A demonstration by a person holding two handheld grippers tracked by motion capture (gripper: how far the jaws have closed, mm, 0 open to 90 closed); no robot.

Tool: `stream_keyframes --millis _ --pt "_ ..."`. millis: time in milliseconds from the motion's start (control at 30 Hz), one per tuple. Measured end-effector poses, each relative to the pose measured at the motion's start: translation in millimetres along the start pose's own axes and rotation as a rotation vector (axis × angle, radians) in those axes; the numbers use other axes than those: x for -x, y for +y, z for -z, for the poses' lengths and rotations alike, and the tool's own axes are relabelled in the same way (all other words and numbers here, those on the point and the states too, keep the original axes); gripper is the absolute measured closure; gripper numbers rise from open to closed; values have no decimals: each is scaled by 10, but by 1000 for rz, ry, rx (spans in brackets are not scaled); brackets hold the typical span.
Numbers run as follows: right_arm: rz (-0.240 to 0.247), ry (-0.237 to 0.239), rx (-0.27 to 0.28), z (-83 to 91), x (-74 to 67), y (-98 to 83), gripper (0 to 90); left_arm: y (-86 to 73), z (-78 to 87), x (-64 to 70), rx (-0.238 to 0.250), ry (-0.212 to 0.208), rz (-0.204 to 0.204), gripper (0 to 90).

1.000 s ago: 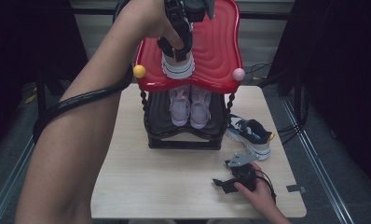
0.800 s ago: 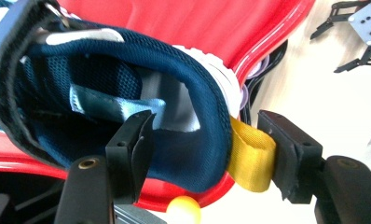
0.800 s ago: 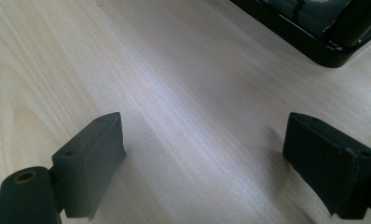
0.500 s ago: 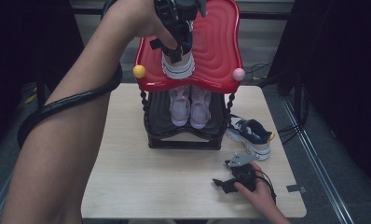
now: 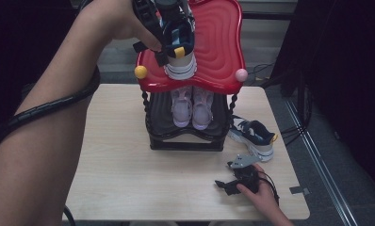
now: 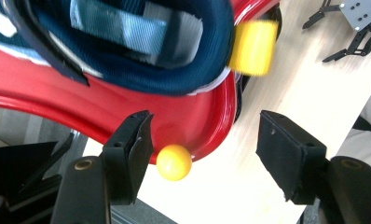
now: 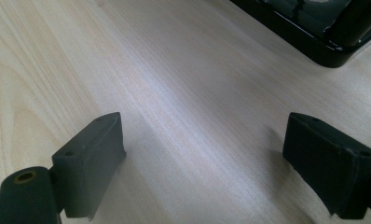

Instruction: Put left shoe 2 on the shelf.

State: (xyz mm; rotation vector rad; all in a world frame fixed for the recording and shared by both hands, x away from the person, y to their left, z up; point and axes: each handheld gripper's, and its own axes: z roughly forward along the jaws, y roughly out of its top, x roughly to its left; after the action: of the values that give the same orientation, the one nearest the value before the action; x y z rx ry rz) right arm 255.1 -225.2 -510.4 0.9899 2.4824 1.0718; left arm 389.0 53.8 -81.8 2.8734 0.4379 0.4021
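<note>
A navy-and-white sneaker (image 5: pixel 181 66) with a yellow heel tab (image 5: pixel 179 52) lies on the red top (image 5: pixel 218 42) of a small rack. My left gripper (image 5: pixel 174 35) hovers right over its heel. In the left gripper view the jaws (image 6: pixel 204 126) stand apart with nothing between them, and the sneaker (image 6: pixel 141 42) lies just beyond them. Its mate (image 5: pixel 254 136) lies on the table to the right of the rack. My right gripper (image 5: pixel 224 185) rests low over the table near the front right, open, with bare wood between its jaws (image 7: pixel 202 140).
A pair of pink shoes (image 5: pixel 192 106) sits on the rack's black lower shelf (image 5: pixel 185 139). A yellow ball (image 5: pixel 140 72) and a pink ball (image 5: pixel 241 75) tip the red top's front corners. The wooden table (image 5: pixel 119 179) carries the rack. A black cable (image 5: pixel 49 108) trails along the left arm.
My left hand has shifted a little to the left and farther up the picture above the red top. The sneaker there has stayed put. The right gripper has not moved.
</note>
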Motion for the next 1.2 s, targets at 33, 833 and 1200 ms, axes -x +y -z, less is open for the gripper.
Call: stream_keyframes --millis 33,833,1200 --pt "1 -1 1 0 1 0 117 -23 -14 1 0 -5 9 349" --pt "2 -1 1 0 1 0 117 -659 -152 -89 -12 -78 139 323" --pt "1 -2 1 0 0 0 117 -976 -244 -101 -5 -102 189 309"
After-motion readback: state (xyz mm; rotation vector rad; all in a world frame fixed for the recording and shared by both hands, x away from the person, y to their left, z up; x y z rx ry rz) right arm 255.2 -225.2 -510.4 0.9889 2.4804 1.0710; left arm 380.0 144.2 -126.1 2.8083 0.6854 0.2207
